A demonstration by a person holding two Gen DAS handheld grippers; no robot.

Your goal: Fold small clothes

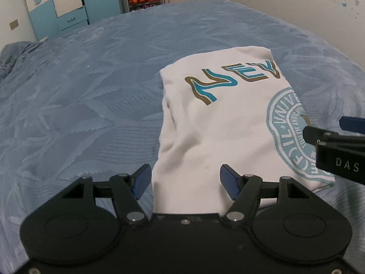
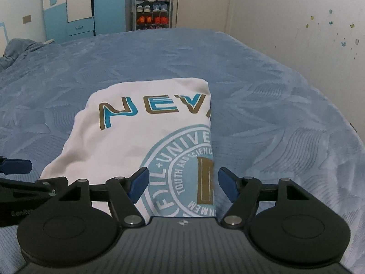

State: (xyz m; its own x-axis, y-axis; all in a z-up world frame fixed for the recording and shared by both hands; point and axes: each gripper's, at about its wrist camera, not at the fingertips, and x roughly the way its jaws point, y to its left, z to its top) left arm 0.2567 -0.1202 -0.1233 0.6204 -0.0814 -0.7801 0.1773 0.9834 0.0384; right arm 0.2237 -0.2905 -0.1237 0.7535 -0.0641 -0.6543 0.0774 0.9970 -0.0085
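- A white T-shirt [image 1: 219,123], folded into a narrow oblong, lies flat on the blue bedspread [image 1: 91,96], its teal "NEV" lettering and round light-blue seal facing up.
- The left gripper [image 1: 185,180] stands with fingers spread, empty, at the shirt's near left corner.
- The right gripper [image 2: 182,183] is likewise released, straddling the shirt's near right edge over the seal; whether its pads touch the cloth is hard to judge.
- Beyond the bed stand a blue-and-white wardrobe [image 2: 77,9] and a shoe rack [image 2: 152,11].
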